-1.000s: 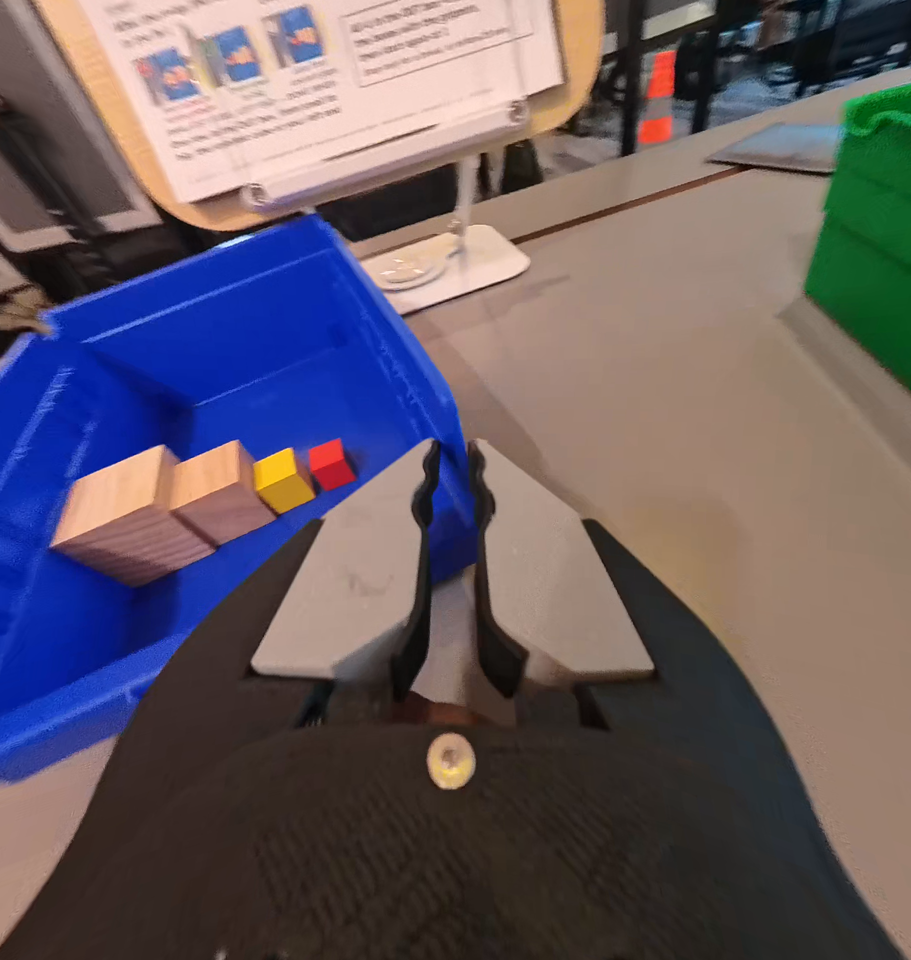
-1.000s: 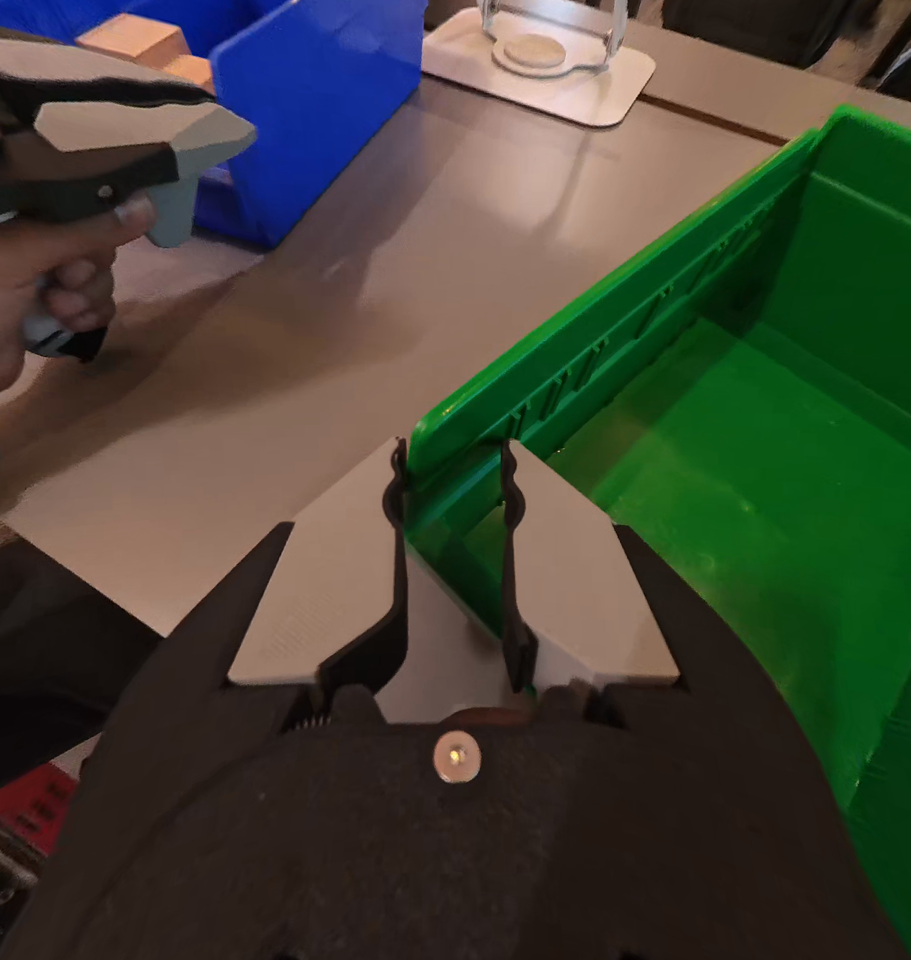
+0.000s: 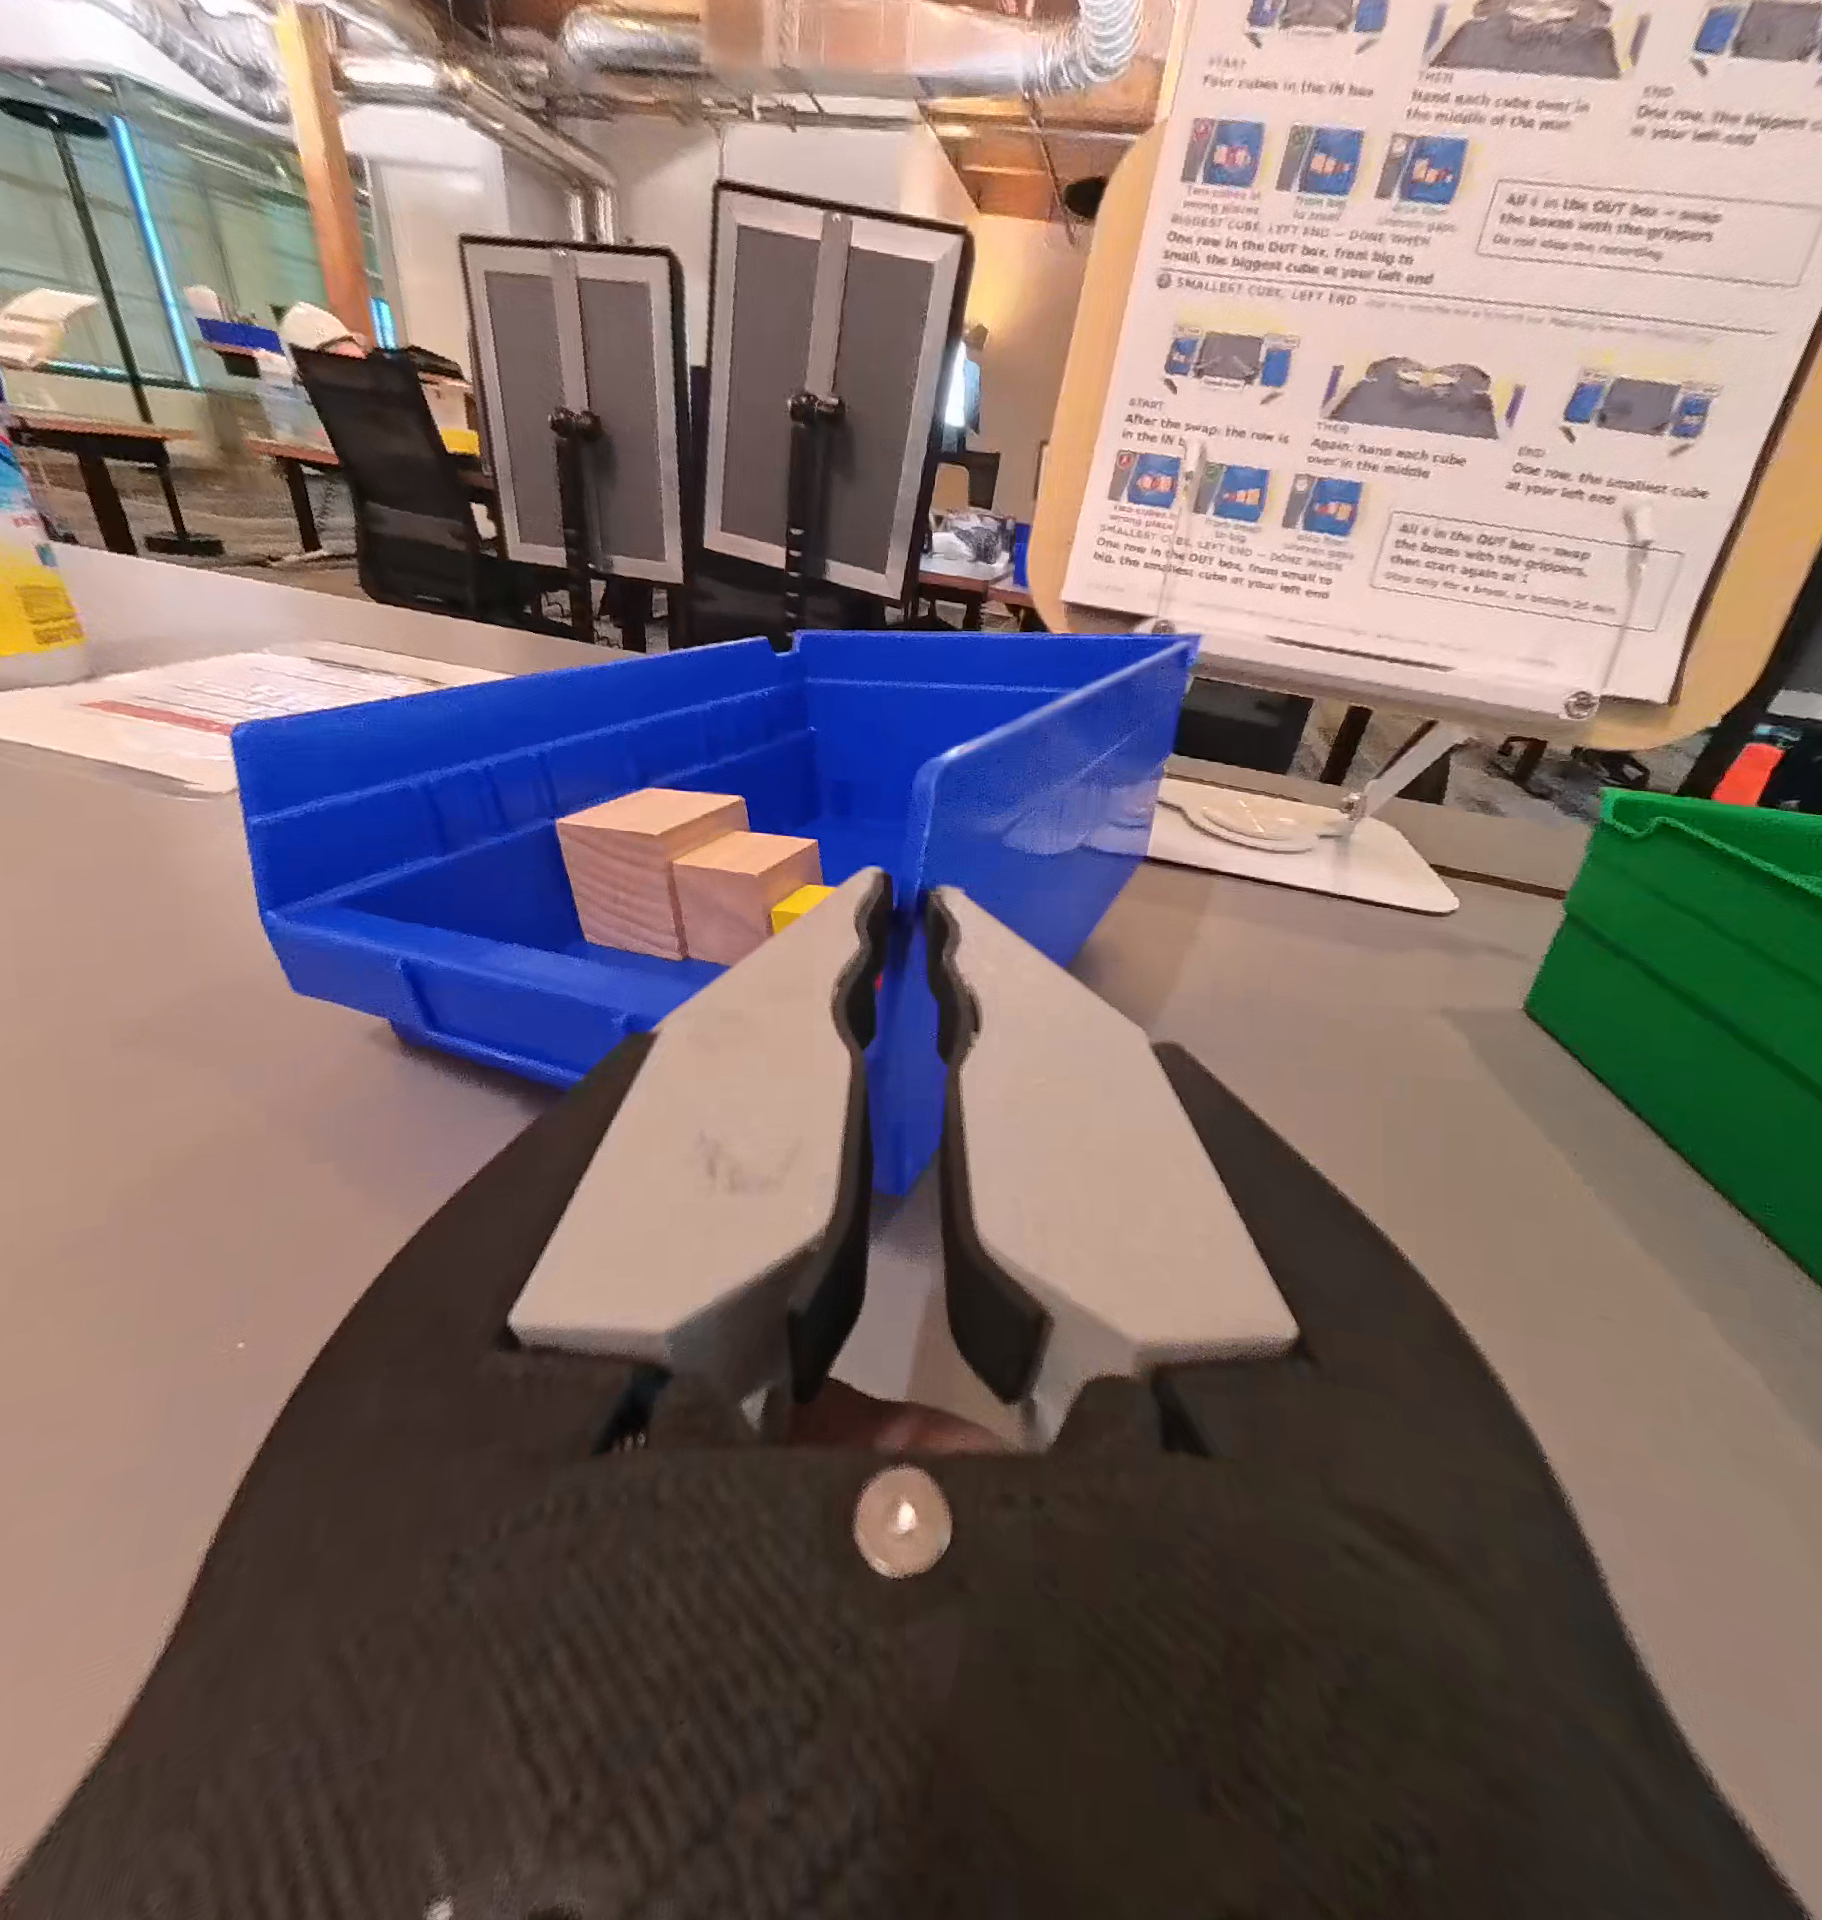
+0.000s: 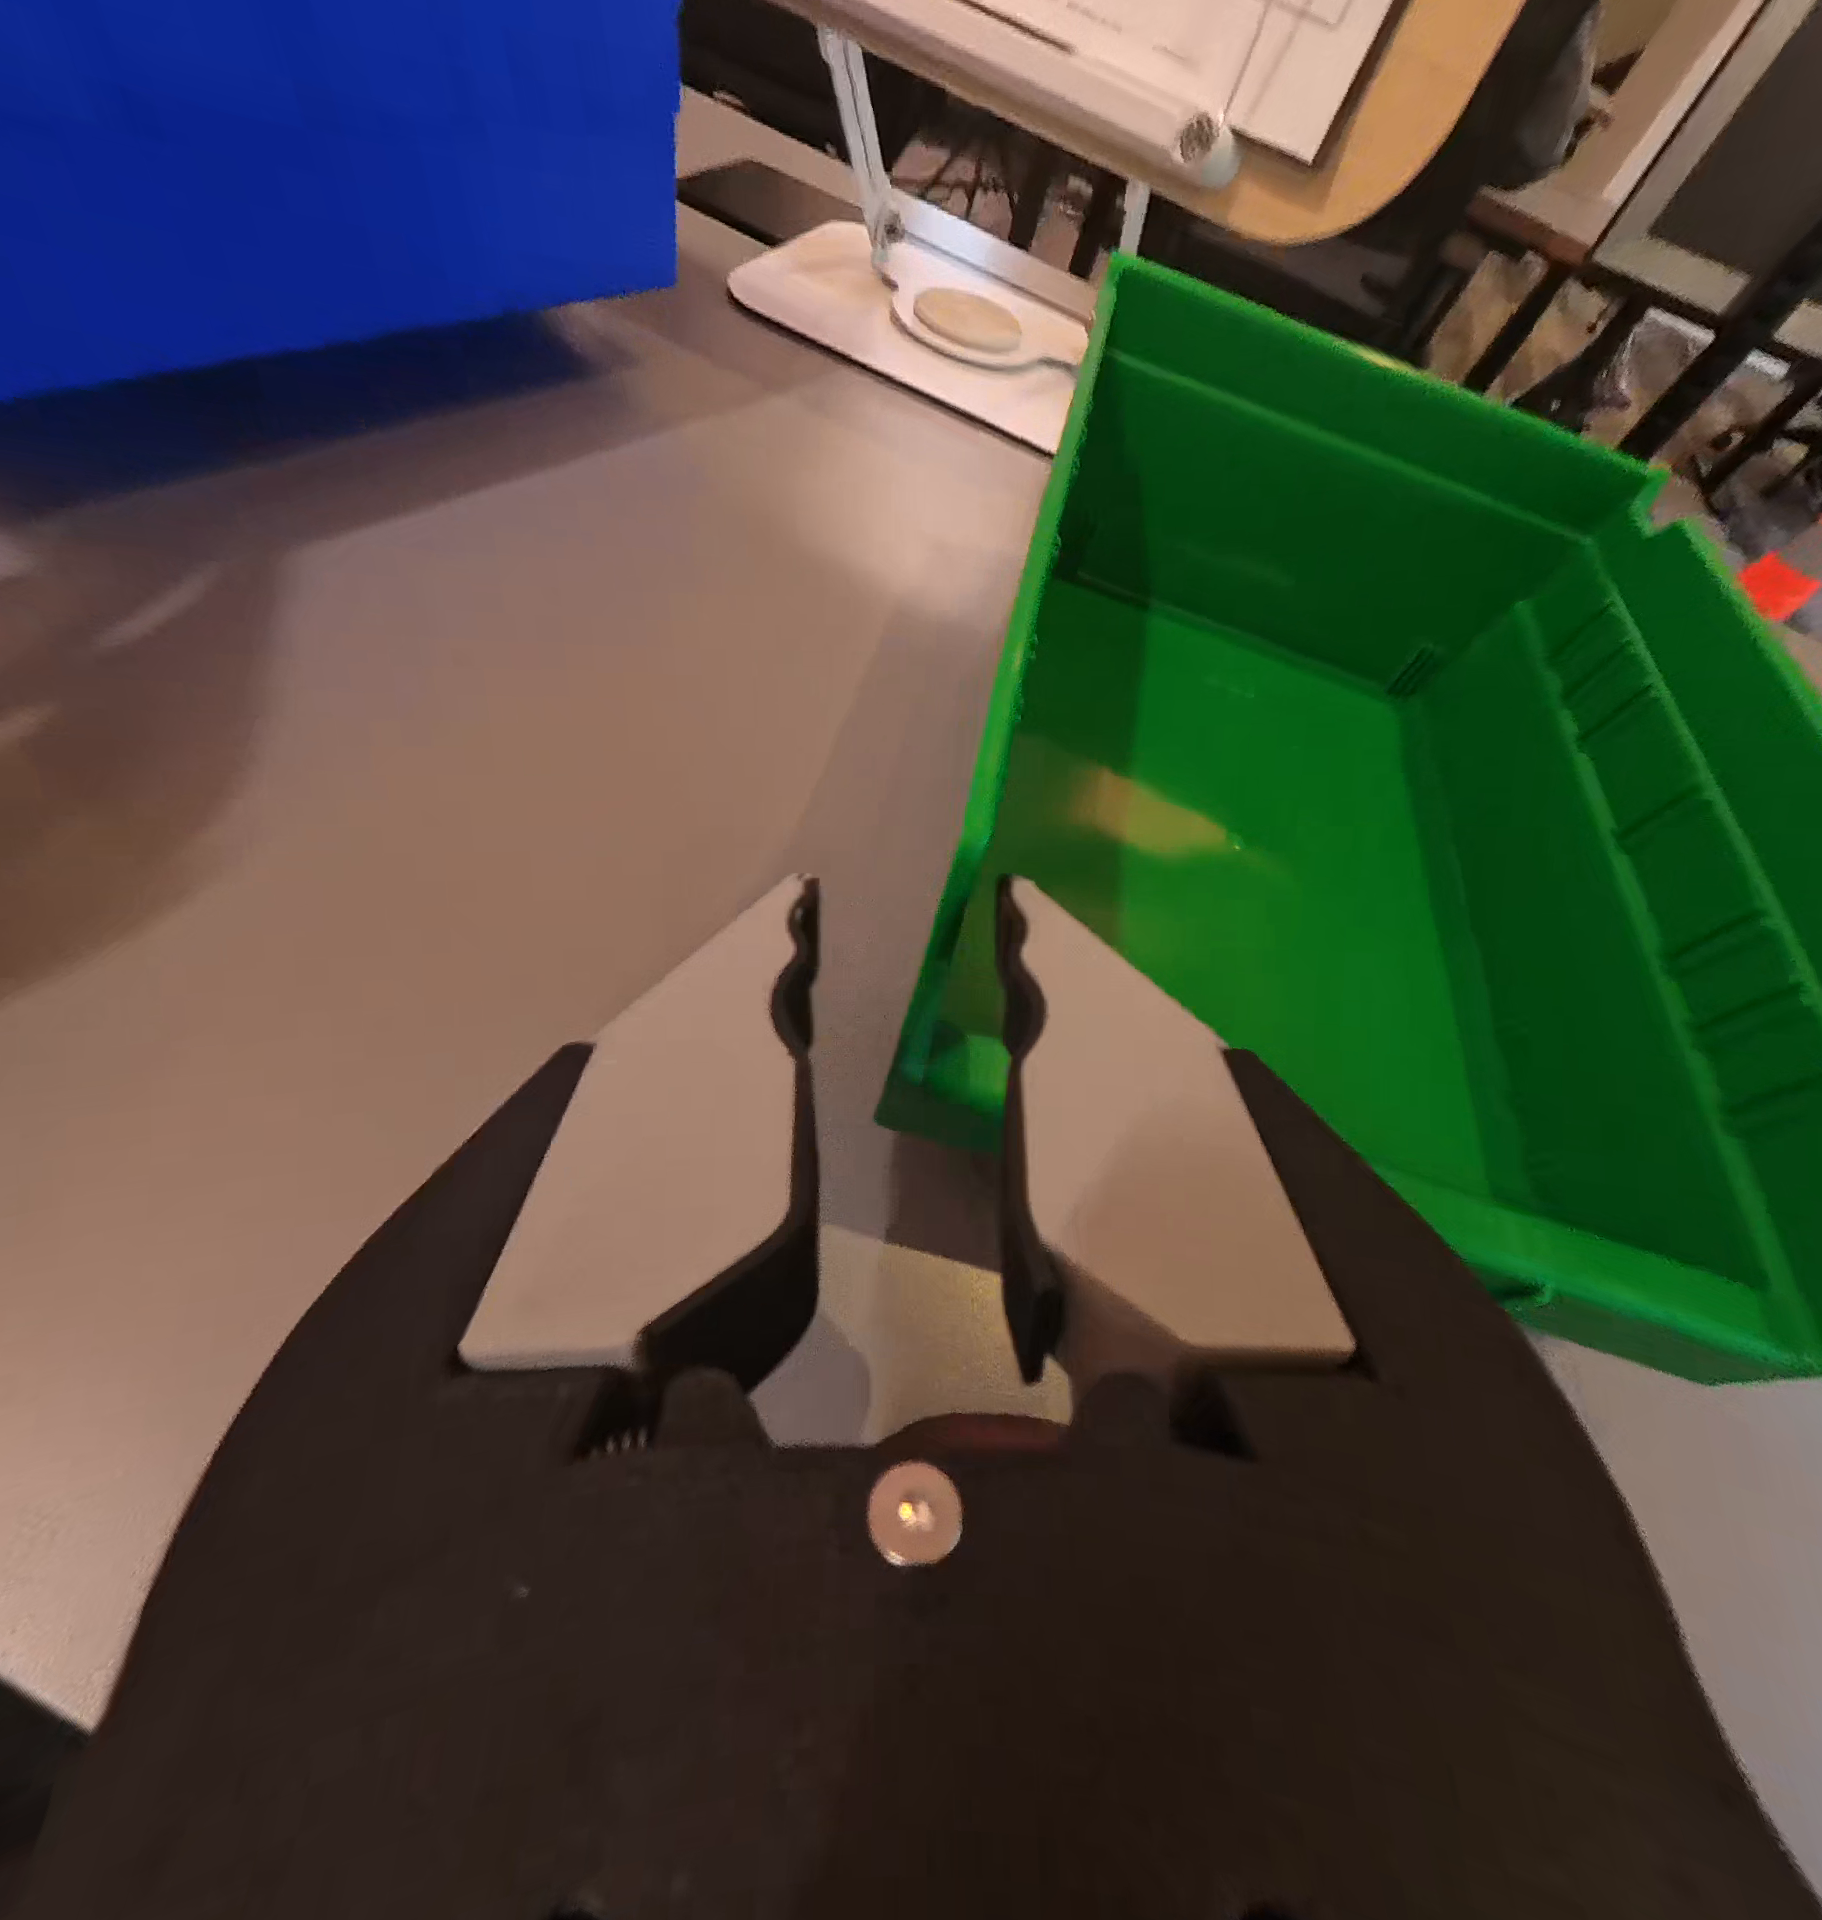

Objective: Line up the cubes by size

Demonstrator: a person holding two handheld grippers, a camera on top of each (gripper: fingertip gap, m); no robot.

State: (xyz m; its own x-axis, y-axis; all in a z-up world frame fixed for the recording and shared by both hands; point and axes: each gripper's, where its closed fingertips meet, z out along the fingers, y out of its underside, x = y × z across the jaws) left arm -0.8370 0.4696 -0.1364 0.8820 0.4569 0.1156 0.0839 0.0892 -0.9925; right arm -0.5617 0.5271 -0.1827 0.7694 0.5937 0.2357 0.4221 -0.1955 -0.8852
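Open-plan office, desks (image 3: pixel 96 436), chair (image 3: pixel 398 488) (exposed ceiling ducts (image 3: pixel 990 42))

blue bin (image 3: pixel 533 821): glossy smooth plastic, ahead of the fingers | two larger cubes (image 3: pixel 668 862): bare grained wood, matt | green bin (image 4: pixel 1406 831): shiny plastic, right of the fingers | table (image 4: pixel 471 831): smooth matt grey | fingers (image 3: pixel 720 1122): matt grey plastic

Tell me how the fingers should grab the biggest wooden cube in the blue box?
Probably from above. The biggest wooden cube sits in the blue bin with the smaller wooden cube pressed against one side, so that side is blocked. Put the fingers on its two free flat faces, front and back; the bin's walls make a sideways approach awkward.
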